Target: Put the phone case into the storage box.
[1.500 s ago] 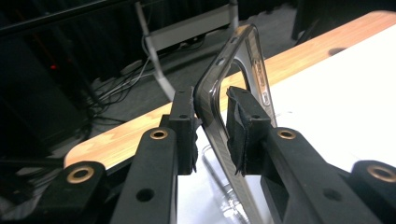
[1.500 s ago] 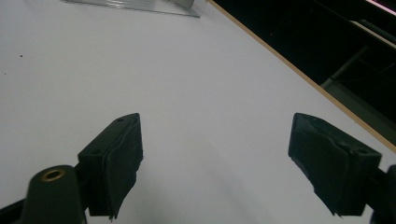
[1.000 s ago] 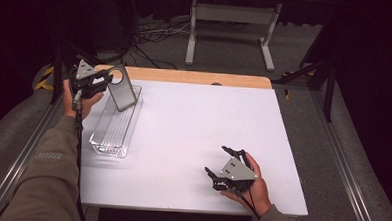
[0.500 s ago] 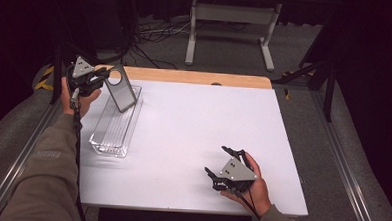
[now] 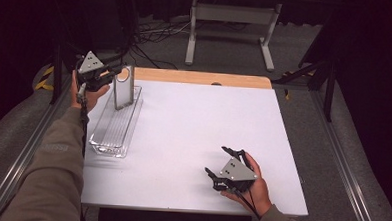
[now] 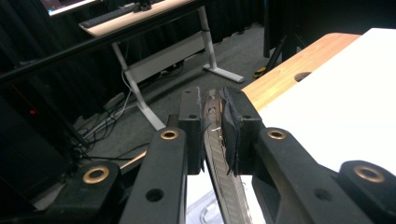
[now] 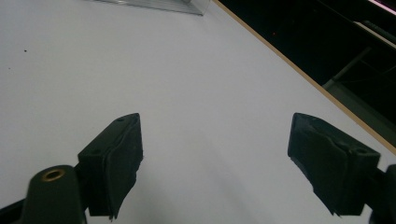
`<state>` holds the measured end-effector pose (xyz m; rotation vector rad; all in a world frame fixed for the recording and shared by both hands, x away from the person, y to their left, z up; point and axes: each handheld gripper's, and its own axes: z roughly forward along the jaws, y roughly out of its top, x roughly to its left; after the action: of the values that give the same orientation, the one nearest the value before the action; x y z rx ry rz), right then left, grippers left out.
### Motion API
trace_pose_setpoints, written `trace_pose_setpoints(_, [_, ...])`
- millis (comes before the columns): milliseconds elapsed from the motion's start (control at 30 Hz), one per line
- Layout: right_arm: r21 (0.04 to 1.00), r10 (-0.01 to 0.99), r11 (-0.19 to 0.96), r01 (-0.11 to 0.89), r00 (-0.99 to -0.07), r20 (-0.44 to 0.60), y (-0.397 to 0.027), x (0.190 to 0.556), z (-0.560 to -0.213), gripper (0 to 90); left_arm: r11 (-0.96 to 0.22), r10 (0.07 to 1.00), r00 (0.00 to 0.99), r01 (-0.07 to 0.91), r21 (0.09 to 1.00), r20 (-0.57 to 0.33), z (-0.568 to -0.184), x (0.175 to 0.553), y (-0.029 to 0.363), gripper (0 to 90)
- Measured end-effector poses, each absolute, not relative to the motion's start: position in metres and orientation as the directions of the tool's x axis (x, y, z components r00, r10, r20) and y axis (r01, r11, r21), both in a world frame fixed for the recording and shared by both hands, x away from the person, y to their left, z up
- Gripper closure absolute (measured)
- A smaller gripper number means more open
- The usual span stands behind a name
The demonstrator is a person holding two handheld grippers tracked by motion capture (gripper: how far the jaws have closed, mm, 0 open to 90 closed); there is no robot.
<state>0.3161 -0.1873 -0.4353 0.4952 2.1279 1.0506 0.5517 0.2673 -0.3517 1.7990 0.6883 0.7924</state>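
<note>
A grey metal plate [image 5: 123,91] with a round hole near its top stands upright at the far end of a clear ribbed plastic tray [image 5: 113,132] on the left of the white table [image 5: 198,125]. My left gripper [image 5: 113,75] is shut on the plate's upper left edge. In the left gripper view the thin plate edge [image 6: 214,140] is pinched between the two pads, with my left gripper [image 6: 212,126] pointing toward the far side of the room. My right gripper [image 5: 217,162] rests low over the table's near right part, open with nothing between its jaws; my right gripper [image 7: 215,158] looks across bare white tabletop.
A wooden strip [image 5: 200,77] with a hole runs along the table's far edge. A white desk frame [image 5: 231,22] and cables lie on the floor beyond. Metal rails [image 5: 346,167] flank the table on both sides.
My left hand has risen slightly with the plate in its jaws, and the plate has gone from leaning to nearly upright. The right gripper has stayed where it was.
</note>
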Motion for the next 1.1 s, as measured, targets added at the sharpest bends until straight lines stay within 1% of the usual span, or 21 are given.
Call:
trace_pose_setpoints(33, [0.8,0.598,0.599,0.032,-0.682,-0.42,-0.187,0.316,-0.436,18.9,-0.323,0.747,0.636,0.094,0.942,0.193,-0.351,0.554,0.267,78.9])
trace_pose_setpoints(133, [0.797,0.598,0.603,0.035,-0.682,-0.422,-0.186,0.317,-0.436,18.9,-0.347,0.737,0.643,0.094,0.933,0.209,-0.352,0.56,0.263,78.8])
trace_pose_setpoints(267, [0.795,0.596,0.606,0.036,-0.683,-0.423,-0.186,0.317,-0.437,19.0,-0.345,0.753,0.624,0.104,0.933,0.209,-0.354,0.566,0.263,76.5])
trace_pose_setpoints(367, [0.793,0.594,0.607,0.04,-0.686,-0.42,-0.185,0.317,-0.438,19.0,-0.364,0.768,0.598,0.115,0.924,0.228,-0.355,0.567,0.263,74.6])
trace_pose_setpoints(433, [0.793,0.592,0.608,0.039,-0.687,-0.42,-0.184,0.317,-0.438,19.0,-0.373,0.773,0.589,0.12,0.92,0.236,-0.355,0.568,0.263,71.5])
trace_pose_setpoints(567, [0.789,0.588,0.612,0.039,-0.69,-0.422,-0.184,0.317,-0.439,19.1,-0.384,0.777,0.581,0.133,0.914,0.242,-0.354,0.569,0.267,72.0])
trace_pose_setpoints(633, [0.79,0.588,0.612,0.038,-0.69,-0.422,-0.184,0.317,-0.438,19.1,-0.387,0.786,0.567,0.137,0.912,0.248,-0.354,0.569,0.267,70.7])
trace_pose_setpoints(667, [0.79,0.587,0.612,0.039,-0.691,-0.42,-0.184,0.317,-0.438,19.1,-0.387,0.795,0.552,0.14,0.912,0.252,-0.354,0.569,0.267,66.1])
trace_pose_setpoints(700, [0.79,0.587,0.612,0.039,-0.691,-0.421,-0.184,0.317,-0.438,19.1,-0.383,0.795,0.555,0.142,0.913,0.247,-0.354,0.569,0.269,63.7])
trace_pose_setpoints(733, [0.79,0.587,0.612,0.038,-0.692,-0.421,-0.184,0.317,-0.438,19.1,-0.383,0.8,0.547,0.15,0.911,0.246,-0.354,0.568,0.269,64.9])
trace_pose_setpoints(800, [0.791,0.586,0.611,0.037,-0.692,-0.421,-0.184,0.316,-0.438,19.1,-0.382,0.802,0.546,0.155,0.911,0.244,-0.354,0.568,0.27,62.8])
trace_pose_setpoints(933, [0.791,0.586,0.611,0.037,-0.693,-0.42,-0.184,0.316,-0.438,19.1,-0.366,0.81,0.541,0.167,0.916,0.225,-0.354,0.564,0.274,61.3])
trace_pose_setpoints(1100, [0.79,0.585,0.612,0.036,-0.692,-0.422,-0.183,0.316,-0.438,19.1,-0.353,0.824,0.524,0.181,0.918,0.214,-0.358,0.558,0.283,61.6])
